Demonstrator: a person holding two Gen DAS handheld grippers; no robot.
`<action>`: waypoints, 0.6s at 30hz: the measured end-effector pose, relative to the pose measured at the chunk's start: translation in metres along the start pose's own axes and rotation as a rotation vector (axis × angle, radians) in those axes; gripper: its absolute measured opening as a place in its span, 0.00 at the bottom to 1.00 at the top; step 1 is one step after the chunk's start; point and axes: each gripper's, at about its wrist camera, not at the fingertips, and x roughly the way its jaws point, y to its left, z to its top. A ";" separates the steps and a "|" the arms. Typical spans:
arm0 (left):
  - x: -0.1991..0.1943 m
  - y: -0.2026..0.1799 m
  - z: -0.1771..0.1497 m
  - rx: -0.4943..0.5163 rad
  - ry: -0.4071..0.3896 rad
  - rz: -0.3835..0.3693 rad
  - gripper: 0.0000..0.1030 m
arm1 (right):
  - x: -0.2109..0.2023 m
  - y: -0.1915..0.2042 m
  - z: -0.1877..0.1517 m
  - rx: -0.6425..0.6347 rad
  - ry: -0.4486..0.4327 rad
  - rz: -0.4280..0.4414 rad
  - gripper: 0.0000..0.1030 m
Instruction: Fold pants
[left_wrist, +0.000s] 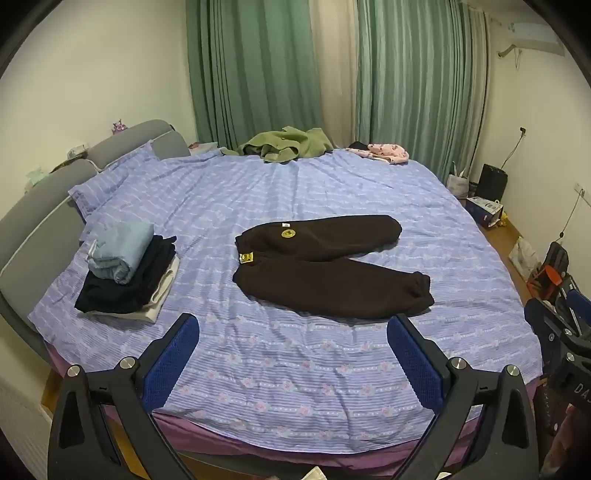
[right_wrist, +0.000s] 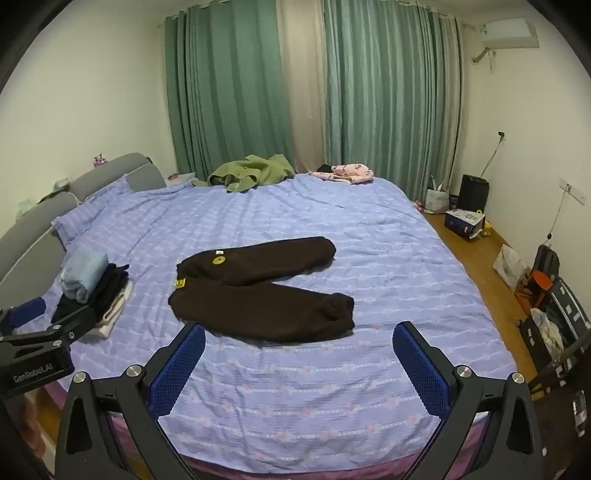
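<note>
Your left gripper (left_wrist: 291, 350) and right gripper (right_wrist: 299, 360): jaws wide apart, empty; brown pants (left_wrist: 325, 266) spread flat just ahead, untouched.

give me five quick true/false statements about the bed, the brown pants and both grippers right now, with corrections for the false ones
1. The brown pants lie spread out on the bed, both legs apart. True.
2. The left gripper is clamped on a pant leg. False: its jaws stand wide open with nothing between them, short of the pants.
3. A stack of folded clothes sits on the bed near the headboard. True.
4. The right gripper is shut. False: it is open and empty.
5. The green garment lies folded on the stack. False: it lies crumpled at the far edge of the bed, by the curtains.
</note>
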 end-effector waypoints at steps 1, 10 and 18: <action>0.000 0.000 0.000 0.000 0.000 0.001 1.00 | -0.001 -0.001 0.000 0.006 -0.010 0.004 1.00; -0.005 0.004 0.008 -0.014 -0.001 -0.001 1.00 | 0.001 0.007 0.003 0.002 -0.003 0.000 1.00; -0.005 0.001 0.012 -0.019 -0.014 0.005 1.00 | 0.000 0.009 0.007 0.001 -0.003 0.005 1.00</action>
